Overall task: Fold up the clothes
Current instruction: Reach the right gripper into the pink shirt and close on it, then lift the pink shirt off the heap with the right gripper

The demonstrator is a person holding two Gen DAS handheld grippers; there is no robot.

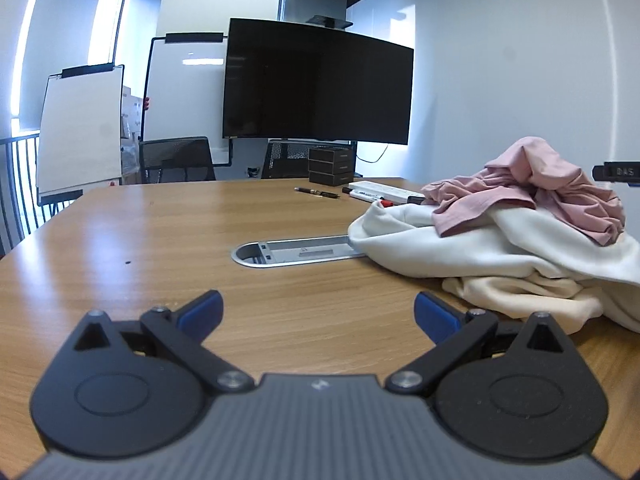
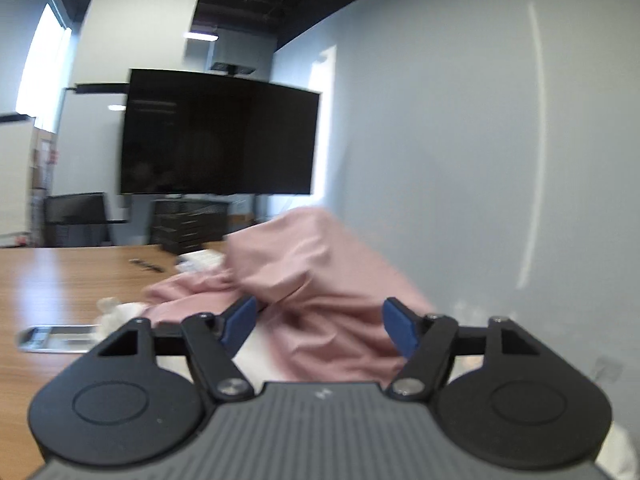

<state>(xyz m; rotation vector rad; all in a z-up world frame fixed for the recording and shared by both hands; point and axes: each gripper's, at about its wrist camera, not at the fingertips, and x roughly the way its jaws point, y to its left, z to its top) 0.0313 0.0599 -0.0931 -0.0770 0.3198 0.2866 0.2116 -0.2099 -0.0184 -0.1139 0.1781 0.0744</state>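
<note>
Both jaws stand spread wide, gripping nothing. Beyond the left gripper (image 1: 318, 312) stretches the table (image 1: 160, 232), bare wood between its fingers; to its right a heap of clothes lies crumpled: a white garment (image 1: 480, 248) at the bottom, a pink garment (image 1: 532, 196) bunched on top, a cream piece (image 1: 520, 296) nearest. None is folded. Directly ahead of the right gripper (image 2: 318, 326), pink cloth fills the gap between its fingers, probably lined up for a grasp. Farther ahead of the left gripper, a cable tray (image 1: 296, 251) sunk in the table holds only fittings; pens (image 1: 318, 192) lie beyond.
</note>
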